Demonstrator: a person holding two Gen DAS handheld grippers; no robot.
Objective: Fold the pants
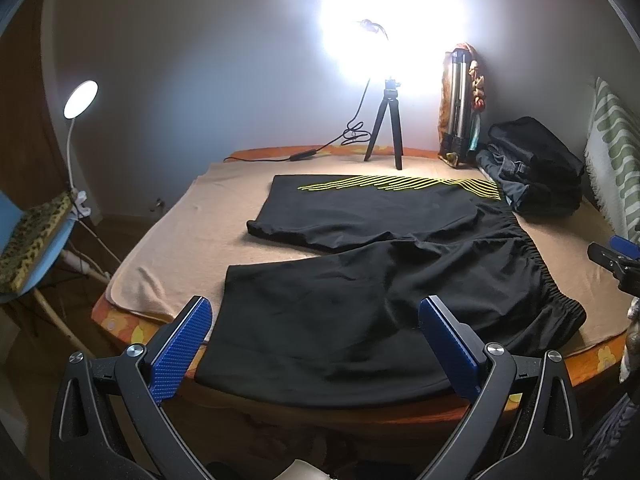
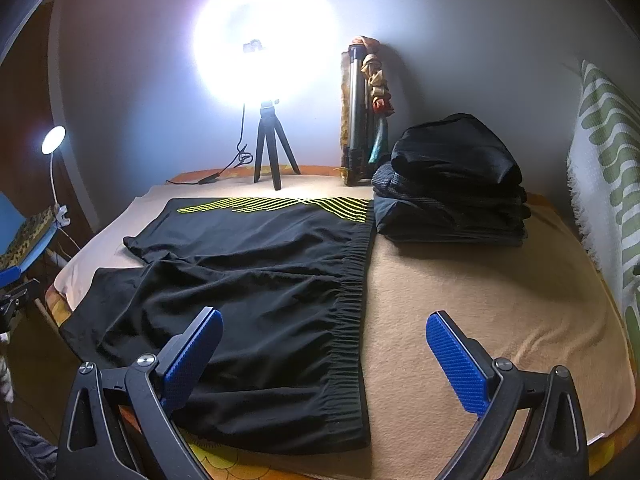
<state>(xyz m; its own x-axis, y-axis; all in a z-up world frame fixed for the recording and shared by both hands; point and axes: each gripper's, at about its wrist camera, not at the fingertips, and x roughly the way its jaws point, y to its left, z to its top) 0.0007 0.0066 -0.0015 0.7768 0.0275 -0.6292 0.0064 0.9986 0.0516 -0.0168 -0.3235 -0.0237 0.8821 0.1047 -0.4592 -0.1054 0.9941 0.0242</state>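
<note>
Black shorts (image 1: 360, 280) (image 2: 248, 280) with yellow stripes on the far leg lie spread flat on a tan blanket (image 1: 192, 232) (image 2: 480, 300), waistband to the right, leg hems to the left. My left gripper (image 1: 316, 316) is open, hovering over the near leg at the front edge, nothing between its blue pads. My right gripper (image 2: 324, 328) is open too, straddling the near end of the elastic waistband (image 2: 352, 320). The right gripper (image 1: 612, 260) also shows at the right edge of the left wrist view.
A stack of folded dark clothes (image 2: 452, 184) (image 1: 532, 164) sits at the back right. A ring light on a small tripod (image 2: 272, 144) and a folded tripod (image 2: 356, 116) stand against the wall. A chair with a clip lamp (image 1: 36, 232) is left of the bed.
</note>
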